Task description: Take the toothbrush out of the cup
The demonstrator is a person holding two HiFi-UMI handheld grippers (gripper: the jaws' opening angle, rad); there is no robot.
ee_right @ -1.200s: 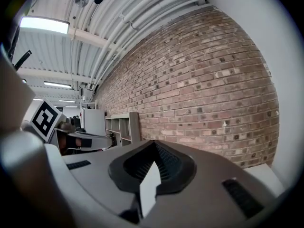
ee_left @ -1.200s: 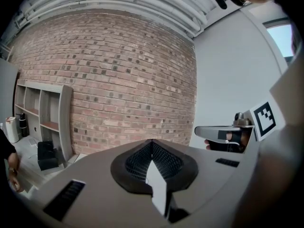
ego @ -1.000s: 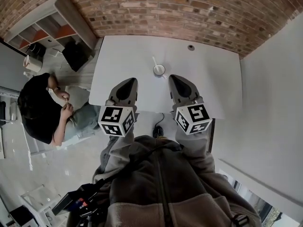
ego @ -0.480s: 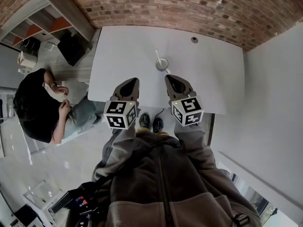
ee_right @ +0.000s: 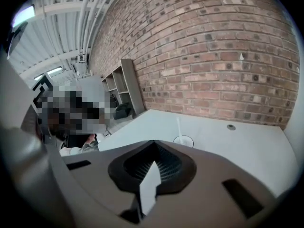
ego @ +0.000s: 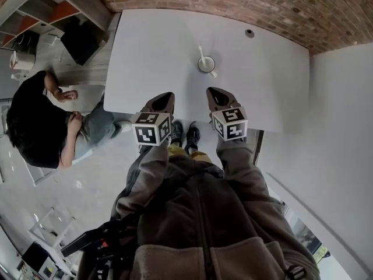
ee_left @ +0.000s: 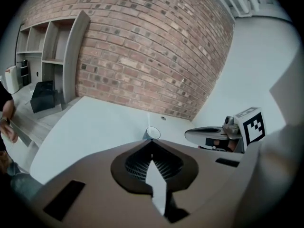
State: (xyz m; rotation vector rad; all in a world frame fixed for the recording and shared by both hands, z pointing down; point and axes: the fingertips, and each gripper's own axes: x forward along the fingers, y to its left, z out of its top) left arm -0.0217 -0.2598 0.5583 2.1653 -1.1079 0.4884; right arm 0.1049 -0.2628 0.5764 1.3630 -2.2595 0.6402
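Backed off from the cup point(ego: 206, 64) over the last second, well apart now.
Holds one white toothbrush point(ego: 201, 52), leaning up-left, upper centre of the desk point(ego: 151, 57). Left gripper point(ego: 165, 96) and right gripper point(ego: 213, 91) at mid-frame, jaws together, empty. Could tip the light cup if nudged with jaws closed or if the brush is dragged sideways.

No word, number or brand can be read anywhere. The only printed marks are black-and-white square patterns with no letters in them. They stand on the faces of the white cube point(ego: 151, 128) at the back of the left tool point(ego: 165, 97) and of the matching white cube point(ego: 229, 123) at the back of the right tool point(ego: 213, 91).
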